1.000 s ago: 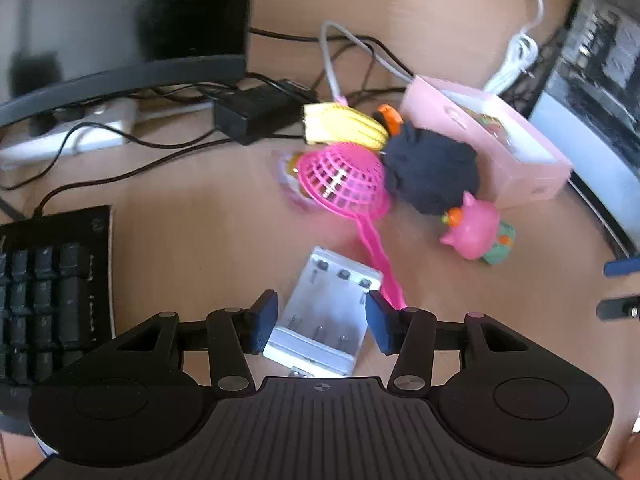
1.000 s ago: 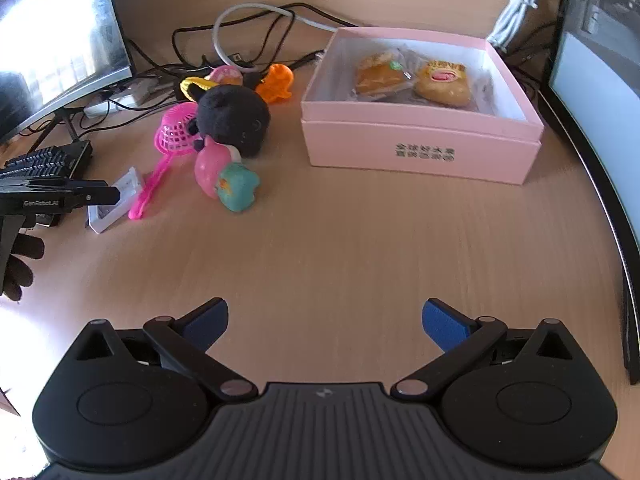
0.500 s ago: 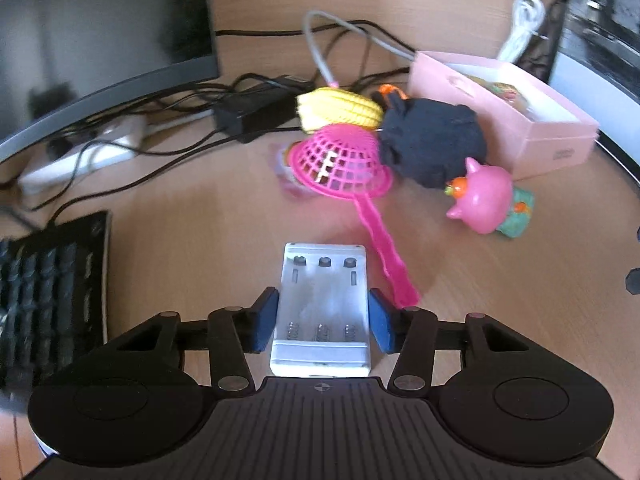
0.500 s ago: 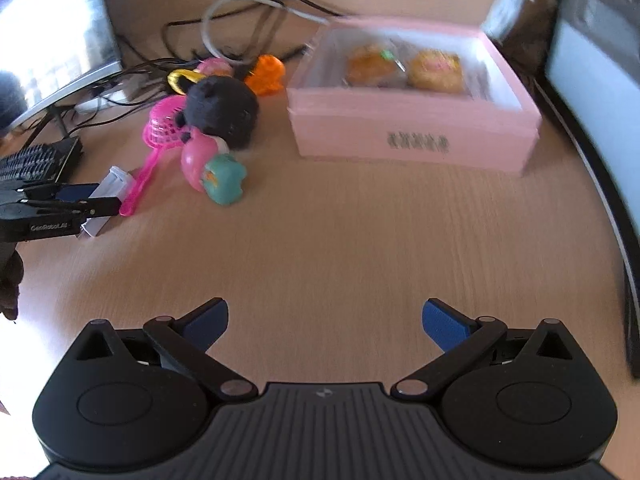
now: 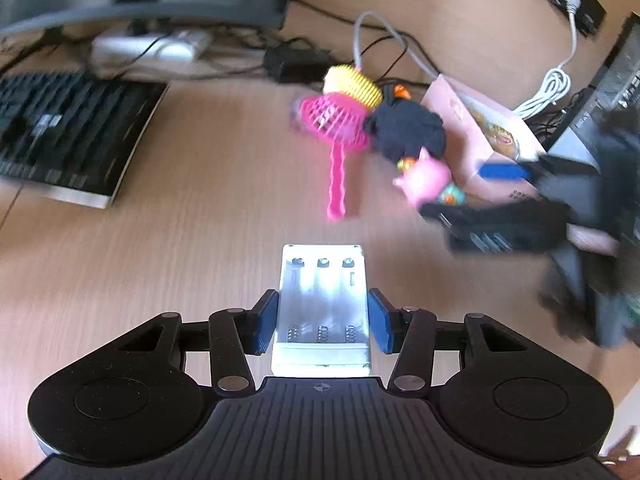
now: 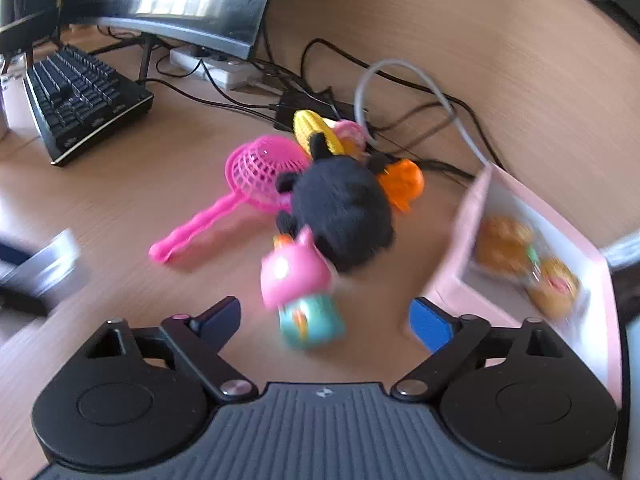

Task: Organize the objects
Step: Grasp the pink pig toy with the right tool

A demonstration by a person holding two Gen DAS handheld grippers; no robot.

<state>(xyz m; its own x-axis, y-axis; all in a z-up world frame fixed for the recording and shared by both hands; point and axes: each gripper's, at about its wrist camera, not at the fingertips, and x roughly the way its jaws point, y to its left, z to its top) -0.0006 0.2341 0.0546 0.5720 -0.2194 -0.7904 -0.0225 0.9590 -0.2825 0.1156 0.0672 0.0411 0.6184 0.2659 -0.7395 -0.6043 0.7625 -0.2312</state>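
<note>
Left gripper (image 5: 322, 322): jaws gripping battery holder (image 5: 323, 304); keep it level.
Right gripper (image 6: 324, 318): jaws spread, nearing pig toy (image 6: 300, 284); centre first.

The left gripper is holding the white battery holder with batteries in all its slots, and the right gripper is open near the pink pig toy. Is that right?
Not quite. The left wrist view shows the white battery holder is empty: only bare springs and contacts, no batteries. The left gripper does hold it, and the right gripper is open near the pink pig toy.
</note>
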